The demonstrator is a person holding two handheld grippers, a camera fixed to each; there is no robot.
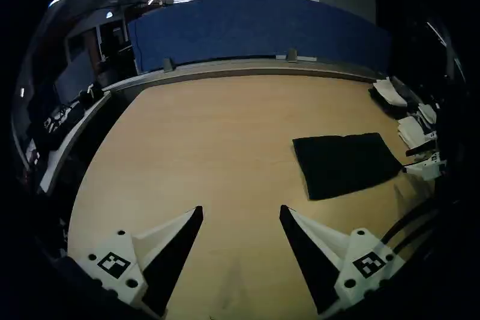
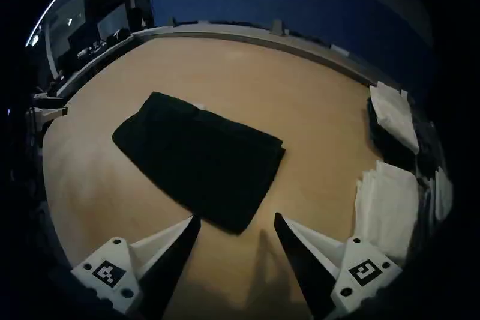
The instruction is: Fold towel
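A black towel [image 1: 345,164] lies flat and folded on the wooden table [image 1: 216,140], to the right of my left gripper [image 1: 241,212], which stands open above bare wood. In the right gripper view the same black towel [image 2: 201,155] spreads just ahead of my right gripper [image 2: 234,219], whose open fingers hover at the towel's near edge with nothing between them. The right gripper [image 1: 427,167] also appears in the left gripper view, at the towel's far right side. The left gripper [image 2: 48,114] appears far left in the right gripper view.
Stacks of folded white towels [image 2: 387,209] and white-on-black ones [image 2: 393,116] sit along the table's right side. A blue partition [image 1: 252,26] runs behind the table's back edge. Desks with equipment [image 1: 66,116] stand to the left.
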